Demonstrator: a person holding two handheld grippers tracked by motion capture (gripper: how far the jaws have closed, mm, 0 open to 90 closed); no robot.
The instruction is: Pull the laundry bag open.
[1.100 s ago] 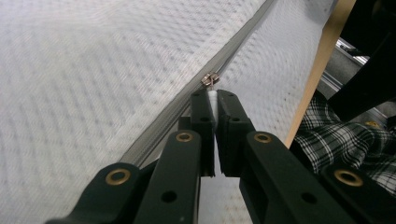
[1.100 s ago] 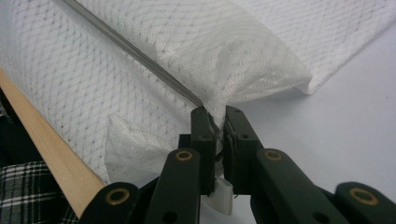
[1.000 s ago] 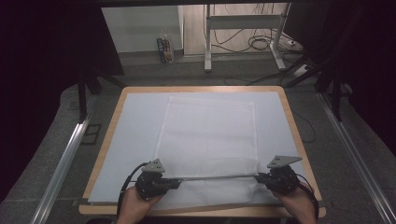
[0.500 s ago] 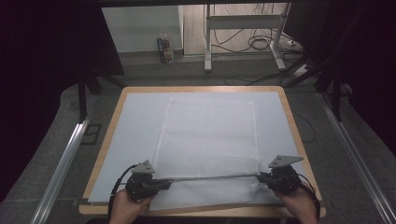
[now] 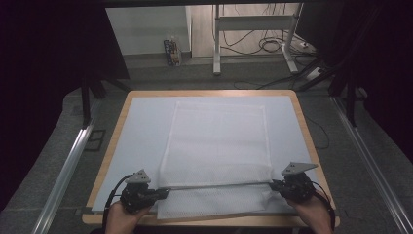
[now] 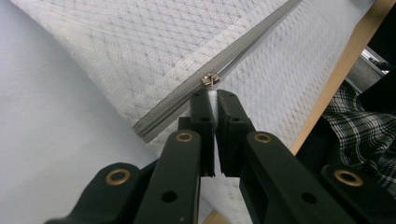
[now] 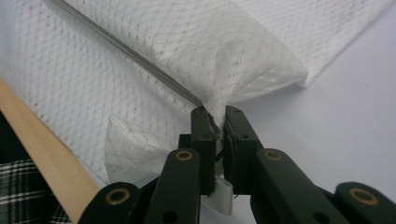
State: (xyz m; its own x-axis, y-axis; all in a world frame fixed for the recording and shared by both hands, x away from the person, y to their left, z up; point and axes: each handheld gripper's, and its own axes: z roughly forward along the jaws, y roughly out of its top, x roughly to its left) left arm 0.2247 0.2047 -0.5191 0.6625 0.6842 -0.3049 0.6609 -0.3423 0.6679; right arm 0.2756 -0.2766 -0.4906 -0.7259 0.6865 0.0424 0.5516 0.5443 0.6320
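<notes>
2 black two-jaw grippers at the near edge of a light wooden table point(image 5: 303, 127) topped with a pale blue sheet point(image 5: 141, 131). Flat on that sheet, a white mesh laundry bag point(image 5: 216, 141) with a grey zipper point(image 5: 219, 185) along its near end. Left gripper point(image 6: 214, 95) clamped on the white pull tab point(image 6: 213, 97) just behind the metal zipper slider point(image 6: 210, 80). Right gripper point(image 7: 215, 122) pinched tight on bunched mesh at the zipper's far end, fabric puckered there. Plaid clothing point(image 6: 364, 126) beyond the table edge.
</notes>
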